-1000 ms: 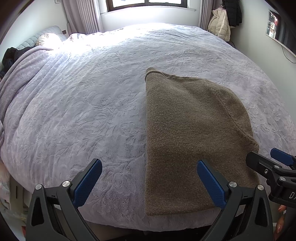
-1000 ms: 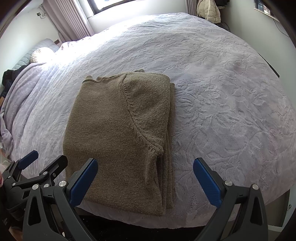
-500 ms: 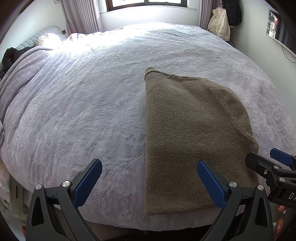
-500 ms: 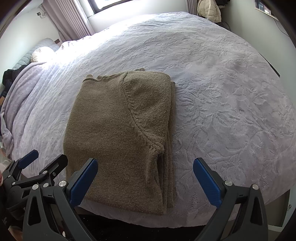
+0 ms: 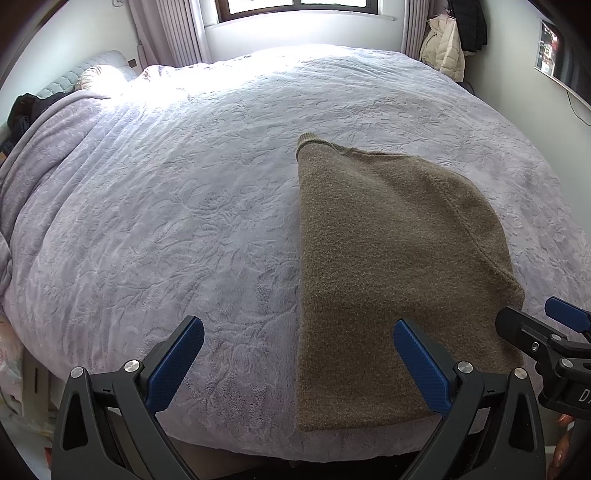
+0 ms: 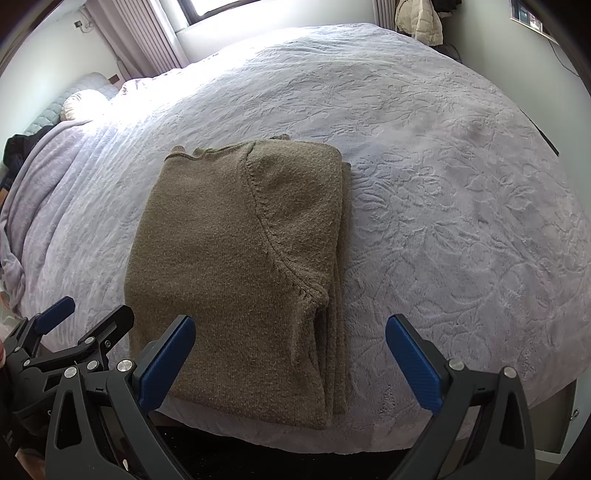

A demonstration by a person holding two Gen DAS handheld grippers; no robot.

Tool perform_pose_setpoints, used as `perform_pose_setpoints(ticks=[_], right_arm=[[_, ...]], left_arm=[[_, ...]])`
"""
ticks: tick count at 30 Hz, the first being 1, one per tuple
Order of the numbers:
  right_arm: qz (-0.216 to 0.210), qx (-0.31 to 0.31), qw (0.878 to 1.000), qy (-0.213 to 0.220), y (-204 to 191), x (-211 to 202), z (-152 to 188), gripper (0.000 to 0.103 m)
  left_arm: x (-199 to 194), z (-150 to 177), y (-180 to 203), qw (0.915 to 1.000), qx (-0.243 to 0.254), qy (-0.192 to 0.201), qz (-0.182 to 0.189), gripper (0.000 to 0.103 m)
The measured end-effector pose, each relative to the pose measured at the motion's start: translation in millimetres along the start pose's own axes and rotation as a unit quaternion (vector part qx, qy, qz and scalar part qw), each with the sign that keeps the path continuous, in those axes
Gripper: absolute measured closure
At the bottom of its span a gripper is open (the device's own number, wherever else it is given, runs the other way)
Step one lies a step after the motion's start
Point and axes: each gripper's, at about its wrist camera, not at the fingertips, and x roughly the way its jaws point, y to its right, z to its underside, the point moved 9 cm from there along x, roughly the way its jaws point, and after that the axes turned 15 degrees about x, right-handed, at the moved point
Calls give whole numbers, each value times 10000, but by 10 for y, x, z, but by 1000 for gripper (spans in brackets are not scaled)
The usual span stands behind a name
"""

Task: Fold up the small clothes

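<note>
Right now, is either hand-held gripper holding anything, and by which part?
Nothing is held. The left hand-held gripper and right hand-held gripper are both open, above the near edge of the folded brown sweater.

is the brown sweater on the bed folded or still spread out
Folded. The brown sweater lies as a compact rectangle on the bed, its sleeve tucked in and stacked layers showing along its right edge.

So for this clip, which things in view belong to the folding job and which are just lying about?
Part of the job:
- brown knit sweater, partly folded on the bedspread
- left gripper, jaws open
- right gripper, jaws open

Just lying about:
- cream puffer jacket hanging by the wall
- dark clothes heaped at the bed's left edge
- pillow
- curtains
</note>
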Motion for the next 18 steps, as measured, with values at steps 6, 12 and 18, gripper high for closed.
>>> perform_pose_setpoints(ticks=[6,12,18], right_arm=[[40,-21,10000,-35,8,36,20,0],[131,-107,9999,12,10,36,-2,0],[147,-139,9998,29,-5,38,-24,0]], left_arm=[[34,15,27,9998,-54,-40,172,0],[19,7,40,9999,-26,34,137,0],[-15,-28,31,9998,118,172,27,0]])
